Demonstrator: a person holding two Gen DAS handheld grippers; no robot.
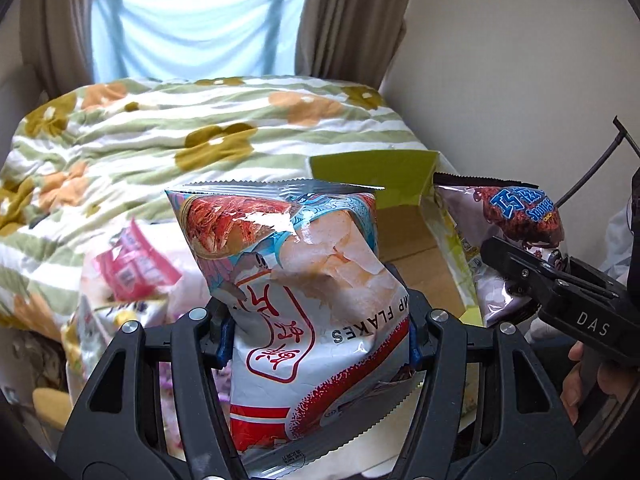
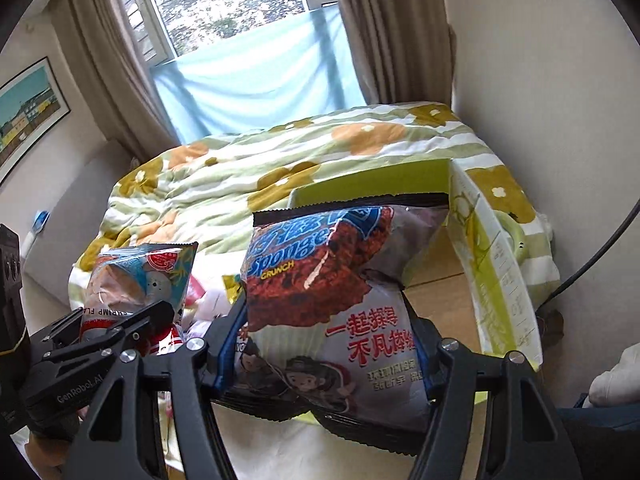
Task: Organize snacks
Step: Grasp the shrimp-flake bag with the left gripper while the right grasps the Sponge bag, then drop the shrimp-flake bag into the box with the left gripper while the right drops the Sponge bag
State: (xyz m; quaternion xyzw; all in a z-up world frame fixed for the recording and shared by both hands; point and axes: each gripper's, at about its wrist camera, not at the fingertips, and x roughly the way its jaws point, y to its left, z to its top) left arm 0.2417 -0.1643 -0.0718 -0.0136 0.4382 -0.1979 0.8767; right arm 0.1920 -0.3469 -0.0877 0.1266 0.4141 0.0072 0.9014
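Two grippers tilt downward, jaws clamping shrimp flakes bag (image 1: 296, 280) and sponge crunch bag (image 2: 336, 312).

The open box (image 2: 500, 288) stands on the bed (image 2: 248, 172), near the wall. Left of the box, a heap of snack packets (image 1: 132, 272) lies on the bed. The shrimp flakes bag (image 1: 304, 280) hangs left of the box, the sponge crunch bag (image 2: 332, 300) before its opening.

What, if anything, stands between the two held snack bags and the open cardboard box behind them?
Nothing visible does. The left gripper holds the shrimp flakes bag and the right gripper holds the Sponge Crunch bag. Both are lifted just in front of the open box, whose brown floor and green flaps show past the bags.
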